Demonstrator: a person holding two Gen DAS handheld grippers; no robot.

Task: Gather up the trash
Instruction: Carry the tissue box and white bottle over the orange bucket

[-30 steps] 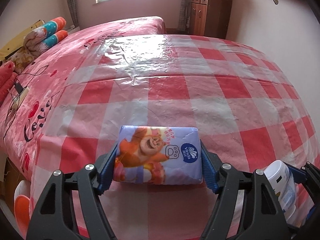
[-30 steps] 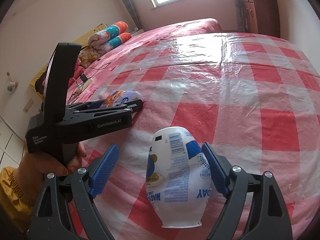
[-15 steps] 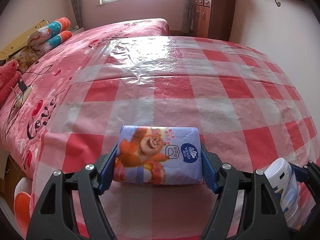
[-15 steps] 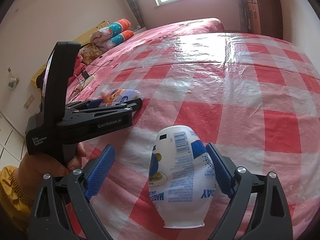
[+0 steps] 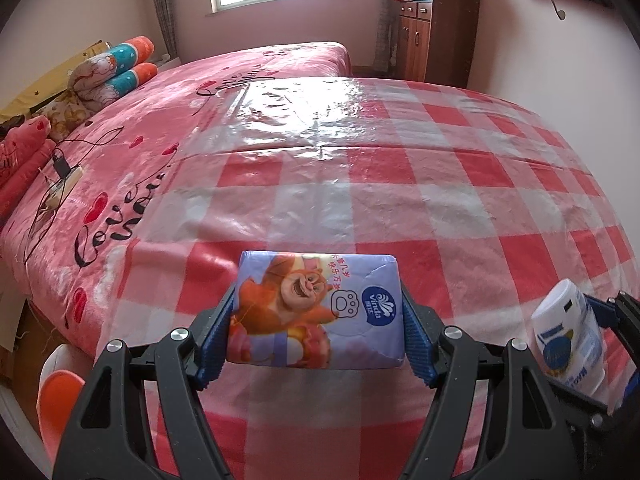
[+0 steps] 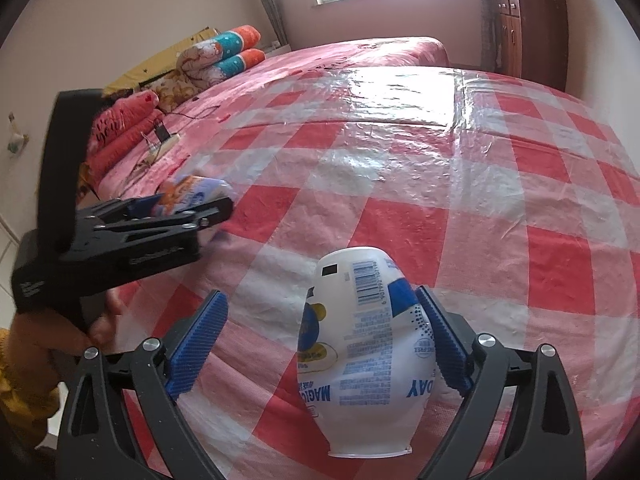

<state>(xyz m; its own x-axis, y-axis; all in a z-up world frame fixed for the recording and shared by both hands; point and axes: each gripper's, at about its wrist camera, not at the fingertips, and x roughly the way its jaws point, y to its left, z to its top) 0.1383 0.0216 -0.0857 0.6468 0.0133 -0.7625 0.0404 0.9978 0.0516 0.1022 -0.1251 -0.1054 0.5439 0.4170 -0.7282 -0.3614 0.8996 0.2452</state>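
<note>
My left gripper (image 5: 316,332) is shut on a purple tissue pack (image 5: 316,314) with a cartoon bear, held above the red-checked plastic sheet (image 5: 400,184) on the bed. It also shows in the right wrist view (image 6: 192,200), at the left, with the pack. My right gripper (image 6: 320,344) holds a white and blue yogurt cup (image 6: 366,344): the right pad touches it, while a gap shows between the left pad and the cup. The cup also shows at the right edge of the left wrist view (image 5: 568,336).
The pink bed (image 5: 120,200) extends left, with rolled quilts (image 5: 116,68), a power strip and cable (image 5: 60,176). A wooden cabinet (image 5: 436,36) stands at the back right. An orange and white object (image 5: 56,396) sits on the floor at lower left.
Both grippers have lifted and drawn back a little with their loads. The left gripper looks blurred in the right wrist view, so it is moving.
</note>
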